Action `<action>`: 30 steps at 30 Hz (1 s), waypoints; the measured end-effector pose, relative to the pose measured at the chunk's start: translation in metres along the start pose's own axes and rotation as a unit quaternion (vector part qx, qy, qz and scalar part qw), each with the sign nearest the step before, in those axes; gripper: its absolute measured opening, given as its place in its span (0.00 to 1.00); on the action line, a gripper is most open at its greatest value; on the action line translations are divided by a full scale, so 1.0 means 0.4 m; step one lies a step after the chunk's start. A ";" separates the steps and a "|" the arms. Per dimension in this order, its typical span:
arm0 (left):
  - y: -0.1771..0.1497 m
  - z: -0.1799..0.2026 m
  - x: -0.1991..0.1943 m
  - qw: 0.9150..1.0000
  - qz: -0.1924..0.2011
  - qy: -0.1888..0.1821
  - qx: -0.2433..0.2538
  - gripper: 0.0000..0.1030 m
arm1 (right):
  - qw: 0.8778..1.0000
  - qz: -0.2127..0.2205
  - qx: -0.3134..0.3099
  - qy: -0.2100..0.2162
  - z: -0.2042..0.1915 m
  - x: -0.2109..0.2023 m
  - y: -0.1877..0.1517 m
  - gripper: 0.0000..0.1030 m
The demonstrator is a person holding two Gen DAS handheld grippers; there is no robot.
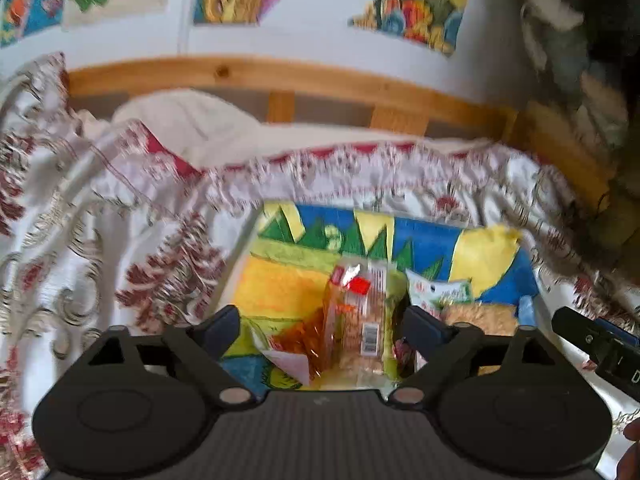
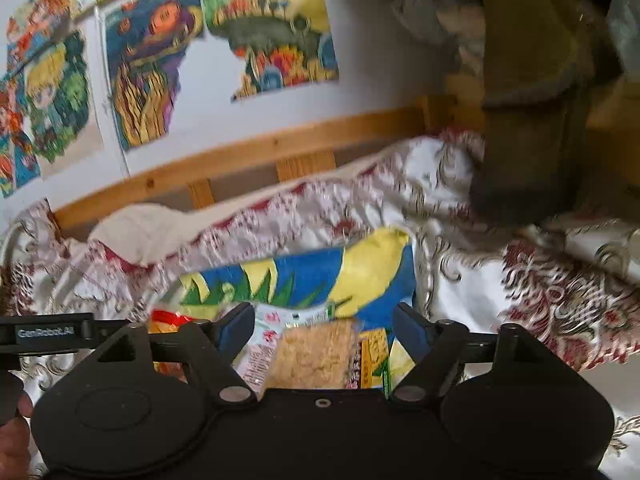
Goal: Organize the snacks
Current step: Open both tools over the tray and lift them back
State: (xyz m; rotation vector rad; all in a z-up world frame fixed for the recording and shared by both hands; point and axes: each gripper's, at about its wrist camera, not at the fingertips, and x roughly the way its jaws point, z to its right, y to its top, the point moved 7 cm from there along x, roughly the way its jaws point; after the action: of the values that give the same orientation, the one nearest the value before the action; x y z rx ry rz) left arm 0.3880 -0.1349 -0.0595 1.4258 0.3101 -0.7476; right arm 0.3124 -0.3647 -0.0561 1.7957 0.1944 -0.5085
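Observation:
In the left wrist view my left gripper (image 1: 322, 328) stands open above an orange and clear snack packet (image 1: 356, 320) with a red label and a barcode; the pads do not touch it. To its right lies a white and green packet (image 1: 472, 312) holding a beige crumbly block. Both rest on a colourful painted sheet (image 1: 432, 240). In the right wrist view my right gripper (image 2: 324, 326) is open over the white and green packet (image 2: 316, 352), with a gap on each side. The orange packet (image 2: 168, 320) peeks out at the left, behind the left gripper's body (image 2: 48, 334).
The sheet lies on a floral red and white bedspread (image 1: 80, 220). A white pillow (image 1: 192, 120) and a wooden bed rail (image 1: 280, 76) run along the back, under pictures on the wall (image 2: 152, 60). Olive clothing (image 2: 532, 100) hangs at the right. A hand (image 2: 16, 440) shows at the lower left.

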 end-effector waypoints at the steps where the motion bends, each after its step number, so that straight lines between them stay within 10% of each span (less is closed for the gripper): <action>1: 0.003 -0.003 -0.026 1.000 0.015 0.004 0.000 0.96 | 1.000 0.008 0.000 0.002 -0.002 -0.020 0.005 0.82; 10: -0.022 -0.027 -0.237 0.996 0.084 0.032 0.023 0.99 | 0.997 0.061 -0.013 0.043 -0.046 -0.221 0.014 0.95; 30: -0.264 -0.101 -0.553 0.996 0.048 0.042 0.055 0.99 | 0.994 0.088 -0.034 0.047 -0.117 -0.575 -0.143 0.99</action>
State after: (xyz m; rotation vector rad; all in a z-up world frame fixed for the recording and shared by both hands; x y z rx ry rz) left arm 0.1672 -0.0310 -0.0121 1.5680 0.2674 -0.6350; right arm 0.0966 -0.2739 0.0039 1.7529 0.1152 -0.2903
